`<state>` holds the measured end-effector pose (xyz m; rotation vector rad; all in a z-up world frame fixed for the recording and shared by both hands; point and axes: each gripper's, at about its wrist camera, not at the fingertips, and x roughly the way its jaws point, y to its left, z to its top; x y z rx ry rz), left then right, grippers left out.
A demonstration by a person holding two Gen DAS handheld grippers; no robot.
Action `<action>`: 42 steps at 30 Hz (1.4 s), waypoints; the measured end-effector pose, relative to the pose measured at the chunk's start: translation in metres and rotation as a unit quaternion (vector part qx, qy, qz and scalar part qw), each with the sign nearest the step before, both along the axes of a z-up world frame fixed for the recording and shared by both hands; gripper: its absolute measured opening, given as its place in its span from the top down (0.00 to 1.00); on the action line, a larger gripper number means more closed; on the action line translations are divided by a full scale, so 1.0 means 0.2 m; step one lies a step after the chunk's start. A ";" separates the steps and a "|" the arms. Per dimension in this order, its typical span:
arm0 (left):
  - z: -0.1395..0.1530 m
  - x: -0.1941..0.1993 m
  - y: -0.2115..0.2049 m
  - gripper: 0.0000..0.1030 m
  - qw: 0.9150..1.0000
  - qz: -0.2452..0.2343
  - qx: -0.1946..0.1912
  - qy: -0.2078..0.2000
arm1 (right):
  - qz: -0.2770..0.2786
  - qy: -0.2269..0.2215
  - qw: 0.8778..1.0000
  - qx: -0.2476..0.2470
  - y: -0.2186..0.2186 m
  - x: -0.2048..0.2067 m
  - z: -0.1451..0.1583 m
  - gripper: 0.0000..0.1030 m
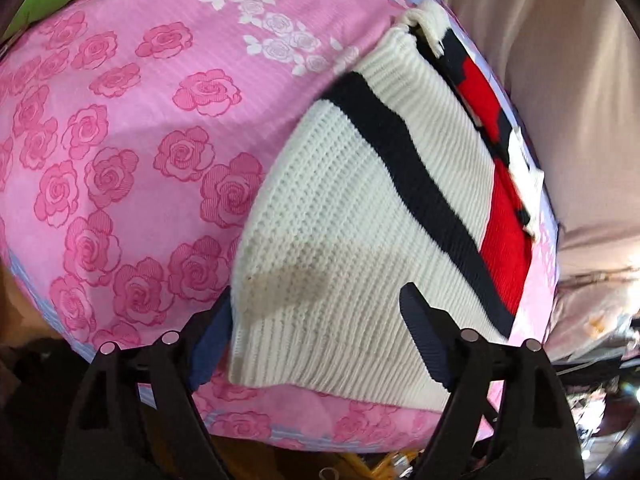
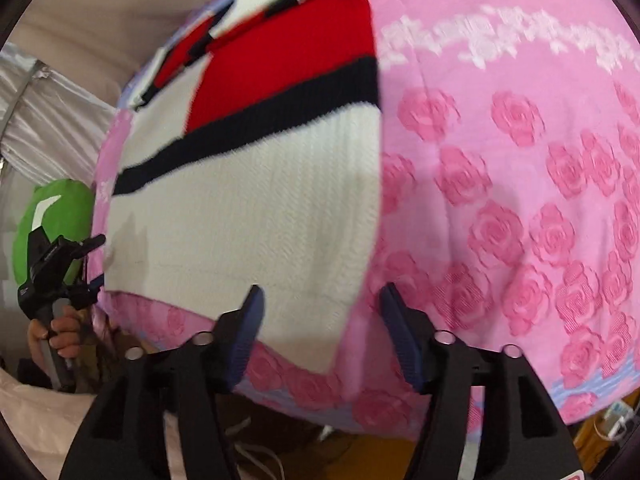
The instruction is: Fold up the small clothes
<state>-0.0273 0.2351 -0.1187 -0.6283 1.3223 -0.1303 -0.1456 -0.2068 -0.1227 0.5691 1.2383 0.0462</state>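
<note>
Knitted and cream-white, the sweater (image 1: pixel 360 216) lies flat and folded on the pink rose-print bed cover (image 1: pixel 120 140), close to the bed's edge, its black stripe and red panel showing on the folded stack. Laid square like this, it looks ready for another fold or for smoothing. Both tongs stand apart and grip nothing: the left tongs (image 1: pixel 316 336) straddle the near corner of the sweater, the right tongs (image 2: pixel 320 332) hover over its near edge. A green cushion (image 2: pixel 60 216) and beige cloth (image 1: pixel 560 80) sit beyond the bed; nothing blocks the sweater.
</note>
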 end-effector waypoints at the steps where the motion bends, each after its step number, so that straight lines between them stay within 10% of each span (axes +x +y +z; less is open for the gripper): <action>1: 0.00 0.01 0.00 0.38 1.000 0.002 -0.009 0.001 | 0.002 -0.007 1.000 -0.004 0.02 0.02 0.00 0.40; 2: -0.01 0.03 -0.01 0.65 1.000 -0.002 -0.021 0.003 | 0.002 -0.014 1.000 -0.007 0.03 0.04 0.00 0.43; 4: -0.01 0.07 -0.05 0.88 0.999 -0.020 -0.015 0.021 | 0.003 -0.023 1.000 0.002 0.04 0.09 -0.01 0.91; 13: 0.27 -0.16 -0.17 0.95 0.995 -0.099 0.007 0.003 | -0.015 -0.079 0.995 -0.065 -0.21 -0.06 0.43 0.95; 20: 0.14 -0.73 -0.19 0.95 0.980 -0.143 -0.004 0.137 | 0.069 0.102 0.990 -0.072 -0.16 -0.58 0.31 0.95; 23: 0.26 -0.74 -0.18 0.95 0.984 -0.138 -0.012 0.115 | 0.063 0.140 0.988 -0.026 -0.15 -0.74 0.32 0.95; 28: 0.50 -0.22 -0.33 0.95 0.988 -0.143 -0.005 -0.048 | 0.012 -0.018 1.000 -0.010 -0.33 -0.40 0.66 0.94; 32: 0.43 0.21 -0.48 0.94 0.982 -0.127 0.049 -0.127 | -0.036 -0.145 0.989 -0.006 -0.49 0.10 0.70 0.94; 39: 0.25 0.55 -0.58 0.80 0.982 -0.091 0.091 -0.139 | -0.114 -0.137 0.983 -0.033 -0.58 0.62 0.41 0.85; 40: 0.27 0.53 -0.56 0.71 0.981 -0.089 0.084 -0.148 | -0.117 -0.147 0.981 -0.038 -0.56 0.61 0.43 0.81; 42: 0.34 0.47 -0.53 0.23 0.977 -0.065 0.095 -0.181 | -0.117 -0.166 0.978 -0.054 -0.53 0.52 0.48 0.66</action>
